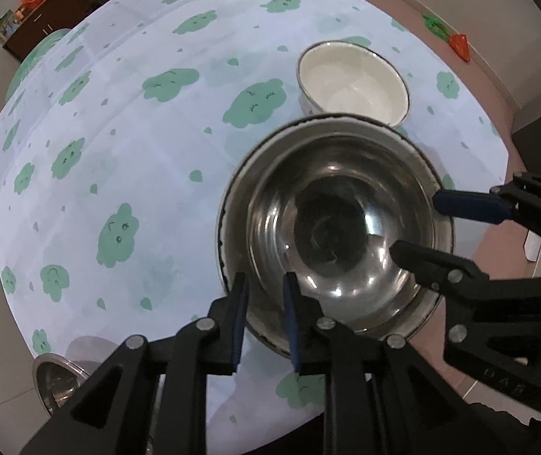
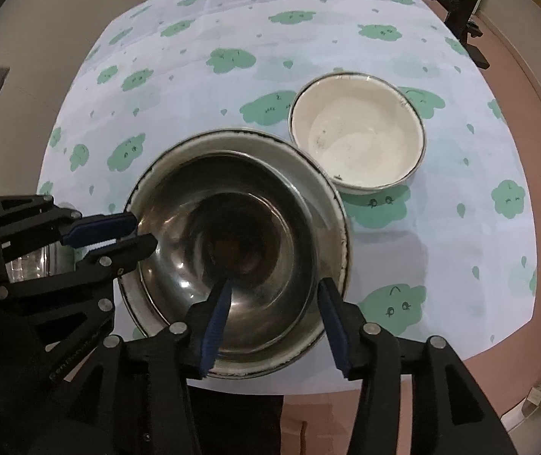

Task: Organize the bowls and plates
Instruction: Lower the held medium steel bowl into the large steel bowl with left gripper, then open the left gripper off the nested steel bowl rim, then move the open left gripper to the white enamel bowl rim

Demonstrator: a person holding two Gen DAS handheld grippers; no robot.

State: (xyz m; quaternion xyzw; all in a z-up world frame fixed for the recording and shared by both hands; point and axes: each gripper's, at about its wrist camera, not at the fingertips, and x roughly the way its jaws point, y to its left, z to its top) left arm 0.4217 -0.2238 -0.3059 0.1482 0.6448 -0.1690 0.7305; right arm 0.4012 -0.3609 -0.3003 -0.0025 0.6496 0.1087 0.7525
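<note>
A steel bowl (image 1: 338, 223) sits nested inside a wider white-enamel dish with a dark rim (image 1: 232, 204) on the table; both also show in the right wrist view, the steel bowl (image 2: 232, 235) inside the dish (image 2: 331, 204). My left gripper (image 1: 264, 314) straddles the steel bowl's near rim with jaws narrowed around it. My right gripper (image 2: 274, 314) is open, its jaws either side of the bowl's near wall. A white enamel bowl (image 1: 353, 83) stands just beyond; it also shows in the right wrist view (image 2: 357, 136).
The round table wears a pale cloth with green cloud prints (image 1: 118, 151). Another steel bowl (image 1: 58, 383) sits at the table's near-left edge. A dark cabinet (image 1: 61, 11) stands beyond the table. Pink floor (image 2: 535, 87) lies to the right.
</note>
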